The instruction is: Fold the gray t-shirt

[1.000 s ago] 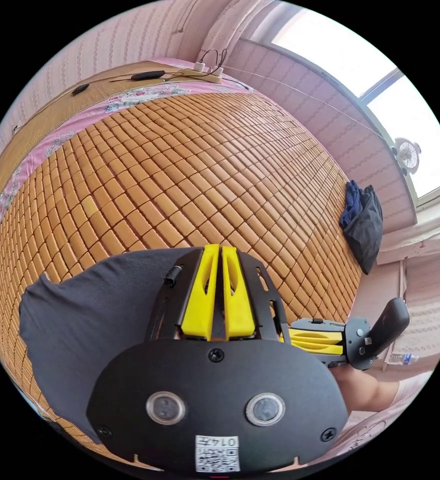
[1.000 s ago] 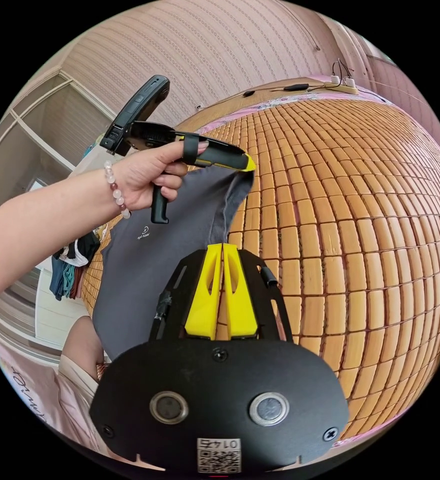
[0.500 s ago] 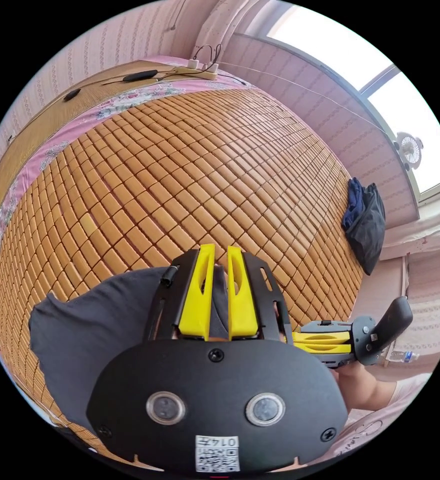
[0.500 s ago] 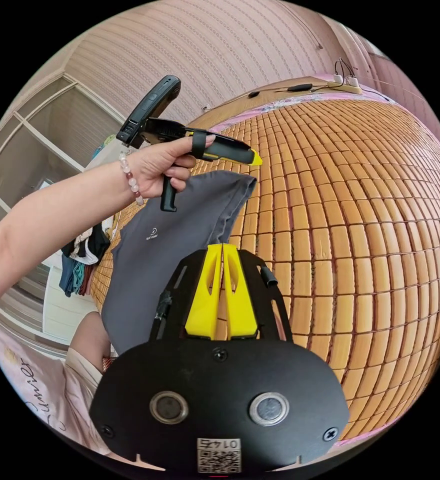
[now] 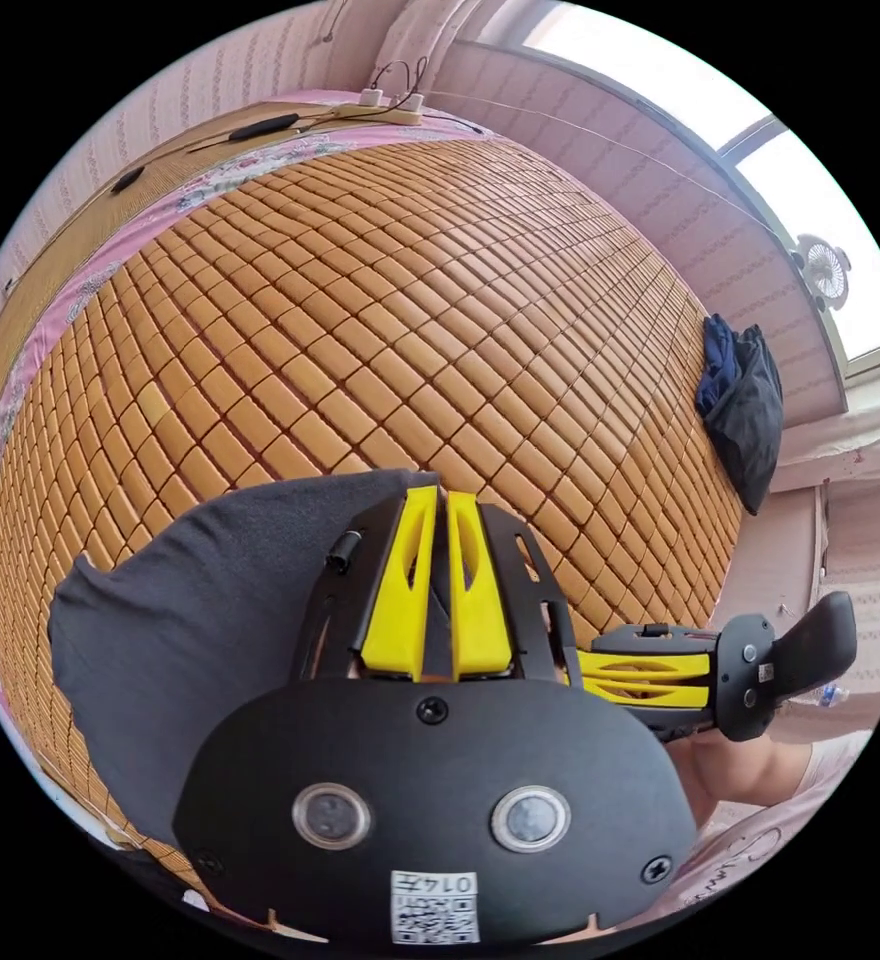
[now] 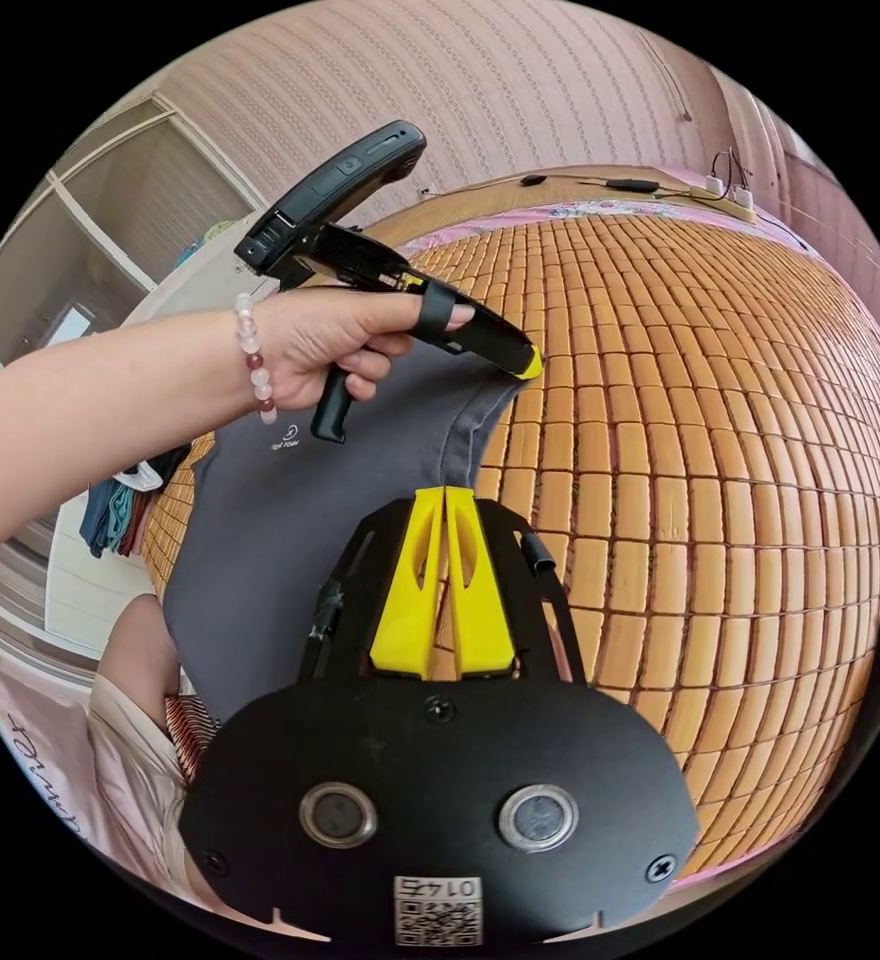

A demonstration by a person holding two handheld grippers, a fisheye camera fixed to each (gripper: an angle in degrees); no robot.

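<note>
The gray t-shirt (image 5: 190, 620) hangs over the near edge of a bed; a small logo shows on it in the right gripper view (image 6: 290, 520). My left gripper (image 5: 438, 500) has its yellow jaws pressed on a strip of gray cloth at the shirt's upper corner. From the other side, a hand holds this left gripper (image 6: 525, 362), pinching that same corner. My right gripper (image 6: 445, 495) is shut, and the shirt's hem runs down into its tips. The right gripper (image 5: 585, 680) also sits low at the right in the left gripper view, beside the left one.
A bamboo tile mat (image 5: 360, 300) covers the bed. A pile of dark clothes (image 5: 745, 410) lies at its far right edge. A power strip with cables (image 5: 390, 100) sits at the head. Hanging clothes (image 6: 110, 510) show beside a wardrobe, and a fan (image 5: 825, 275) stands by the window.
Half a second ago the left jaws were open and lifted off the shirt corner; now they are shut on it again. The right gripper has kept its hold.
</note>
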